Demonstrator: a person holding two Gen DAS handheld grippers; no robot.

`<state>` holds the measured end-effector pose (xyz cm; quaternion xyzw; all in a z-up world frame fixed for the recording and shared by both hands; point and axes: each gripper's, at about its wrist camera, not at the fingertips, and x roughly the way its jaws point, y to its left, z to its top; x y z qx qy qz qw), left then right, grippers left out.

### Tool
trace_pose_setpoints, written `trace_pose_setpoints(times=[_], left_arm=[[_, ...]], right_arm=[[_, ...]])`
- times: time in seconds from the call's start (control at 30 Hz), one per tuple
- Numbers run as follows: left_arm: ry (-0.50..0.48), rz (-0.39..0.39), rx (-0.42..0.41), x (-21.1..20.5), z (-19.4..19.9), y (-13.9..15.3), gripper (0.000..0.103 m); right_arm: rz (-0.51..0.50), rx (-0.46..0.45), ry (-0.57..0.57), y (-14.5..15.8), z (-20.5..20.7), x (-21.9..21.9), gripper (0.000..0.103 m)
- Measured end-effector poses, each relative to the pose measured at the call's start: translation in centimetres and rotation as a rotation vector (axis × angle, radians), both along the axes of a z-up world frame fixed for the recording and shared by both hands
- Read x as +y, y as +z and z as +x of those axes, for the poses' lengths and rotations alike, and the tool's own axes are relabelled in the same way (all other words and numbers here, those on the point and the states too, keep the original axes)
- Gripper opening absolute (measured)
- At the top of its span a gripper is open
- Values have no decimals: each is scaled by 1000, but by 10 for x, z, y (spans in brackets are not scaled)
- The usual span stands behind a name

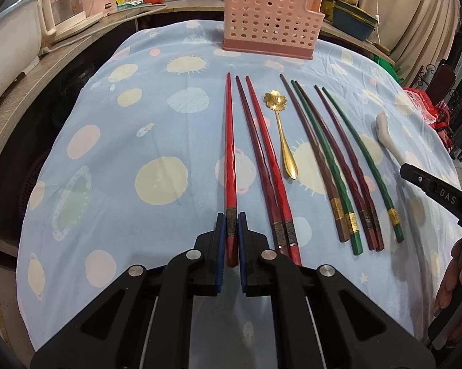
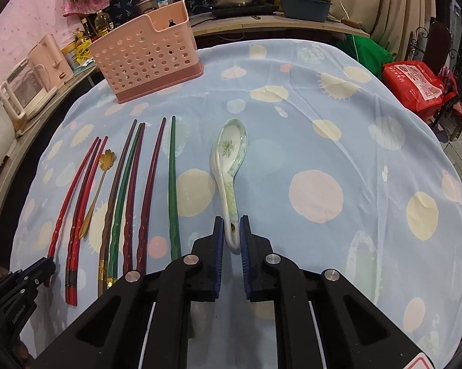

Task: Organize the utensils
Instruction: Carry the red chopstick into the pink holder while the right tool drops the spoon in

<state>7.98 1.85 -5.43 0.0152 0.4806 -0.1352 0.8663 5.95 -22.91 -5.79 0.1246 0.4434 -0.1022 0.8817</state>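
Left gripper clamps red chopstick, right gripper clamps ceramic spoon; basket looks empty, nothing sorted yet.

Both the left gripper and the right gripper are matte black, angular linkages with round silver pivot pins, triangular cut-outs in the outer arms and ribbed blue pads lining the fingers, the right one lettered "DAS" in white on its side.

The chopsticks are gleaming with glossy lacquer; the gold spoon is shining like metal; the white spoon is looking glazed; the pink basket is showing matt plastic; the tablecloth is lying as soft cloth.
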Motion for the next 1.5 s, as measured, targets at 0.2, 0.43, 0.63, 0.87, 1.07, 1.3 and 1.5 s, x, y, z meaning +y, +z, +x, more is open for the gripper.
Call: trace_pose_setpoints(times=[0.2, 0.43, 0.63, 0.87, 1.07, 1.3, 1.5], left_arm=[[-4, -29, -35, 4, -9, 19, 7], [-2, -55, -96, 10, -19, 47, 7], [-4, -70, -155, 13, -24, 75, 7], [-8, -97, -217, 13, -18, 113, 7], [-9, -105, -265, 11, 0, 142, 7], [-6, -115, -331, 8, 37, 186, 7], [-4, -106, -405, 2, 80, 227, 7]], right_arm=[[15, -34, 4, 19, -18, 1, 9], [16, -114, 7, 54, -35, 2, 7], [17, -164, 14, 80, -40, 3, 7], [16, -194, 18, 100, -39, 1, 6], [31, -209, 23, 115, -30, -3, 6], [24, -228, 63, 139, 0, -4, 6], [36, -259, 124, 168, 49, -5, 6]])
